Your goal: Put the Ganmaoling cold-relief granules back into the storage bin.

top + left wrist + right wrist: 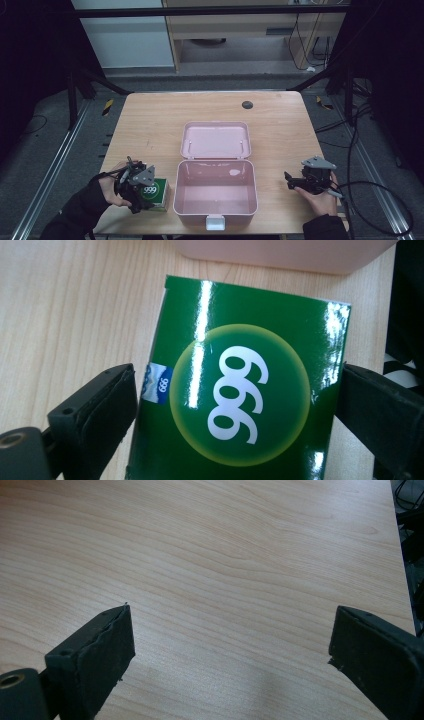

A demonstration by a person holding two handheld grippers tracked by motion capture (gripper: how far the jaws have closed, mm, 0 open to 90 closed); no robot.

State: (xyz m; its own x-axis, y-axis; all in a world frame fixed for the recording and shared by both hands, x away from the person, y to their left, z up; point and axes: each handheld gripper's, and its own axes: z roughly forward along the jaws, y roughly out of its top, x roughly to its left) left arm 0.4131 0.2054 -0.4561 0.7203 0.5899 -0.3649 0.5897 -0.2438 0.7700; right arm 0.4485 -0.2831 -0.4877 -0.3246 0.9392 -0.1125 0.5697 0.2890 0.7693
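A green carton [156,193] marked "999" lies flat on the wooden table, just left of an open pink case [180,200]. My left gripper [145,197] is over it. In the left gripper view the carton [240,390] lies between the wide-spread jaws of the left gripper [239,400], which stand at its two sides, the gripper open. The carton's far end points at the pink case's wall [280,252]. My right gripper [290,181] rests in a hand right of the case, open. Its own view shows the right gripper [232,645] with bare wood between the jaws.
The pink case's lid [215,140] lies flat behind its base, whose inside holds nothing; a white latch [215,222] hangs at its front. A dark round cap [247,105] sits at the table's [150,120] far edge. Cables trail off right.
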